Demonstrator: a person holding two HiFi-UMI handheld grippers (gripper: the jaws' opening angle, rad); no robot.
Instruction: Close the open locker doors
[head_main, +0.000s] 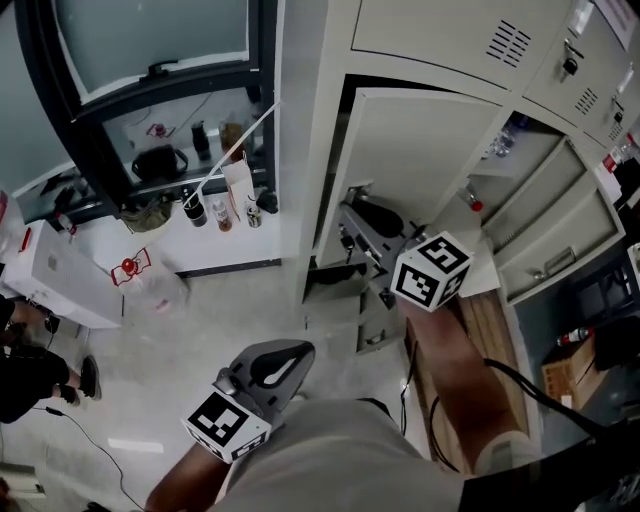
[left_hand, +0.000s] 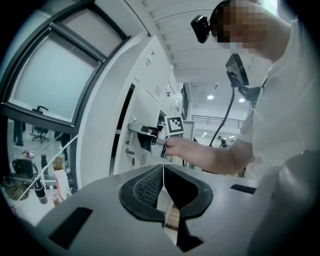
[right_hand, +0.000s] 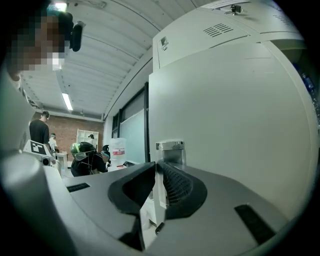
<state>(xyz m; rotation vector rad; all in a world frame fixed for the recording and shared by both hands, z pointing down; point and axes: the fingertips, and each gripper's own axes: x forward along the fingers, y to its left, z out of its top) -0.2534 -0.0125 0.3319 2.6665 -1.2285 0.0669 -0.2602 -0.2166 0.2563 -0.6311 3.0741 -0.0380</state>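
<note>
1. Currently your right gripper (right_hand: 159, 170) pinches the open locker door (head_main: 420, 150) at its latch (right_hand: 170, 146); swinging too fast could tear that thin edge free.
2. Your left gripper (left_hand: 163, 169), clenched empty, hangs low, unable to help.

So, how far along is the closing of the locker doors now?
Done: the top row of lockers looks shut. In hand: the right claw grips the edge of the wide-open door, which is not yet swung in. Still to do: that door, then the open lockers to its right. The left claw is shut and empty.
</note>
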